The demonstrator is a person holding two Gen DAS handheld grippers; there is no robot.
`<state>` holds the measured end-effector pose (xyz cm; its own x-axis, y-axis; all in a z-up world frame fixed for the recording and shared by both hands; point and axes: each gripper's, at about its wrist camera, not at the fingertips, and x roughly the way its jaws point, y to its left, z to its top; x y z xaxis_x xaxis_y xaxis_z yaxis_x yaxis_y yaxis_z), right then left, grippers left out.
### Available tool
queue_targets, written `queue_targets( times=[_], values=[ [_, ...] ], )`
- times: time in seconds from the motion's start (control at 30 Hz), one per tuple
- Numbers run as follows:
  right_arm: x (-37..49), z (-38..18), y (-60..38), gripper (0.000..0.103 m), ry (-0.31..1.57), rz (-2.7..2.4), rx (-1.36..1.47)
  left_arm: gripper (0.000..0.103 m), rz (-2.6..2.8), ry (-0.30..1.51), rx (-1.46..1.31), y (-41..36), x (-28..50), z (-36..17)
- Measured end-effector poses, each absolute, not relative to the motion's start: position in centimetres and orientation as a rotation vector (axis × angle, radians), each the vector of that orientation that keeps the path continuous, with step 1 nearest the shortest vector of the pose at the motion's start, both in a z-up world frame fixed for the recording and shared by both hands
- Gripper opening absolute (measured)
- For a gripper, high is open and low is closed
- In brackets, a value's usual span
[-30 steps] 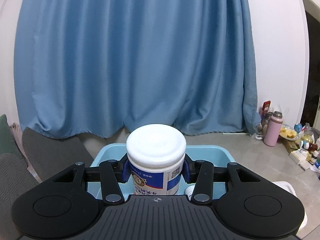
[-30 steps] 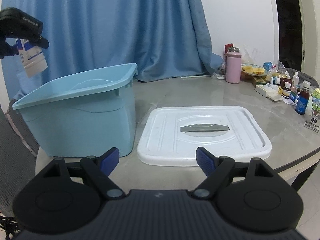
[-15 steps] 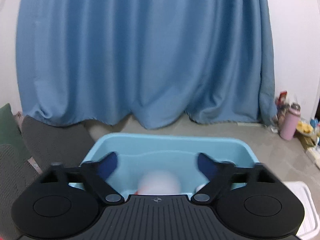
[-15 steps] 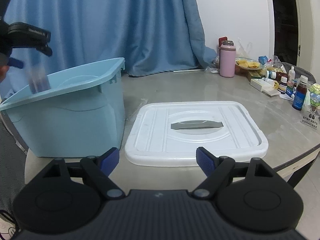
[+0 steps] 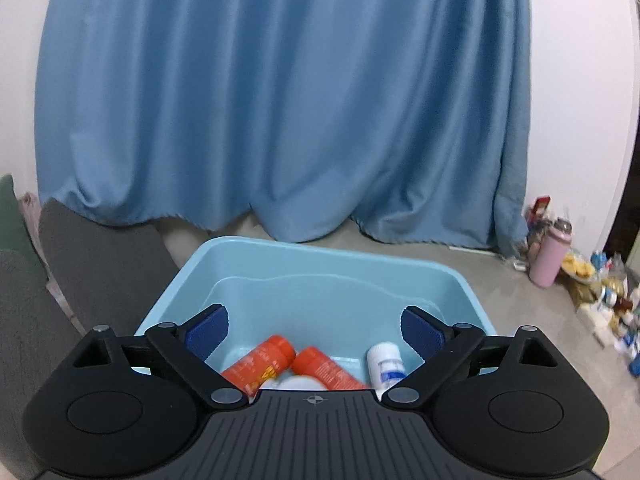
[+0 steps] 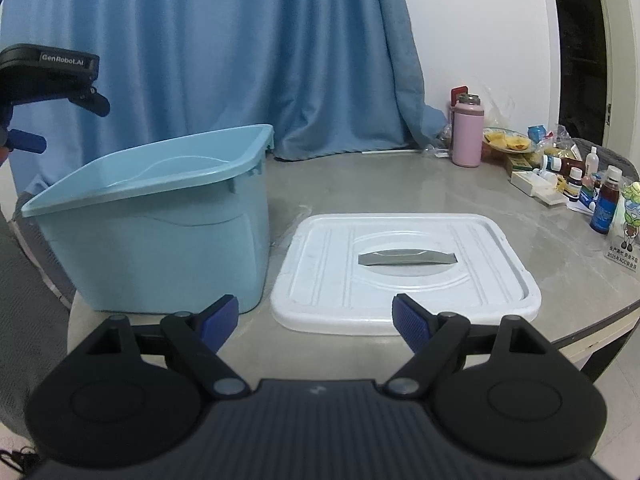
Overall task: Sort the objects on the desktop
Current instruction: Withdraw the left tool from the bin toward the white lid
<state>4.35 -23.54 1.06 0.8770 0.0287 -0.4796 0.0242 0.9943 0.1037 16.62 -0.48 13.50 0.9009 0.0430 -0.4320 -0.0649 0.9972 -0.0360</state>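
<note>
My left gripper (image 5: 316, 332) is open and empty above the light blue bin (image 5: 452, 280). Inside the bin lie two orange bottles (image 5: 260, 364), a small white bottle (image 5: 384, 364) and the white lid of a jar (image 5: 298, 383), partly hidden by the gripper body. In the right wrist view the bin (image 6: 160, 232) stands on the table at the left, with the left gripper (image 6: 52, 92) above its left end. My right gripper (image 6: 316, 320) is open and empty, low over the table before the white bin lid (image 6: 404, 268).
A pink flask (image 6: 466, 132), a plate of food (image 6: 506, 140) and several small bottles (image 6: 604, 204) stand at the table's right. A blue curtain (image 6: 240, 52) hangs behind. Grey chairs (image 5: 92, 260) stand left of the table. The table edge (image 6: 600, 328) curves at the right.
My left gripper opened and dropped the white jar with the blue label into the bin, then rose a little. The right gripper stayed open, shifting slightly.
</note>
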Motion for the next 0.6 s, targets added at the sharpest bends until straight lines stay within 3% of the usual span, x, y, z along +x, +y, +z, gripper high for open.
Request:
queue_targets(
  times=[0.43, 0.6],
  values=[
    [1.3, 1.6, -21.1, 0.084, 0.517, 0.09, 0.09, 0.095, 0.11, 0.563, -0.048, 2.1, 8.8, 10.2],
    [0.3, 1.2, -20.0, 0.09, 0.552, 0.128, 0.071, 0.095, 0.128, 0.641, -0.038, 3.5, 6.3, 7.5]
  ],
)
